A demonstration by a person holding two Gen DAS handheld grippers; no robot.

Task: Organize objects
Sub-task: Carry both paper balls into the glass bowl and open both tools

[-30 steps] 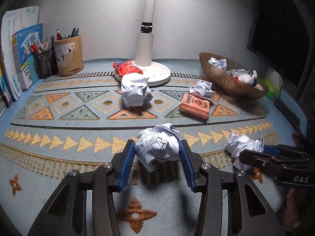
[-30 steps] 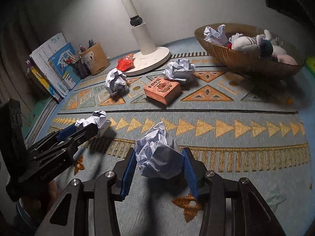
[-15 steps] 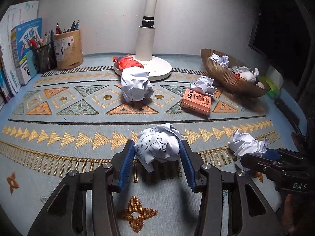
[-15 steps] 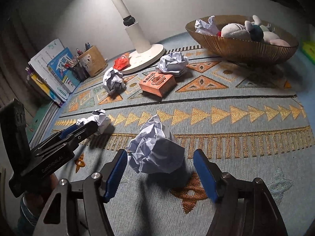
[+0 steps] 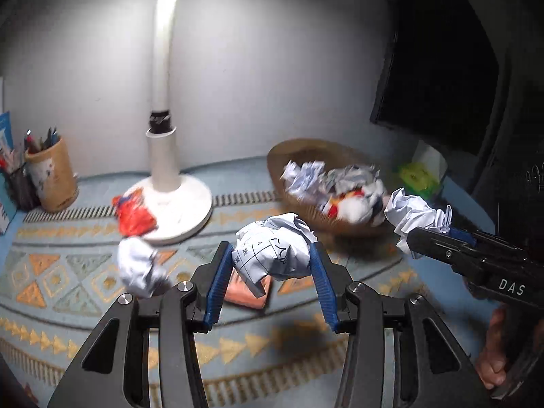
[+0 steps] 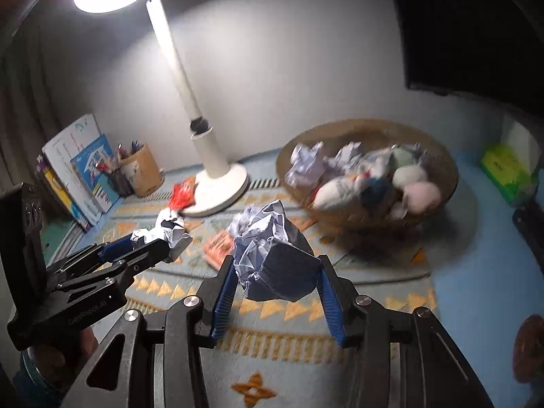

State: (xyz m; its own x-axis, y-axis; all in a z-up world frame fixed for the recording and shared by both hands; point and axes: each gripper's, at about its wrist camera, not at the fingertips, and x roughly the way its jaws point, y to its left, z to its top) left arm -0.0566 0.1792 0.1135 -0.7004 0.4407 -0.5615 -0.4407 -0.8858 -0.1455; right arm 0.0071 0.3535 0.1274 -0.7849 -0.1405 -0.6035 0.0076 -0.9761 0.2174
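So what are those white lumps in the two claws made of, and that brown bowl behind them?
The lump in the left gripper is a paper ball: matt white, sharply creased, with printed grid lines. The right gripper holds another crumpled paper ball, with the same creases, shadowed underneath. The bowl looks like woven wicker or ribbed brown plastic; fine ribs show, but blur leaves it open.

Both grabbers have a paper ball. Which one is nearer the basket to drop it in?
Probably the right gripper: in the left wrist view its paper ball hangs beside the basket rim, while the left gripper is farther back.
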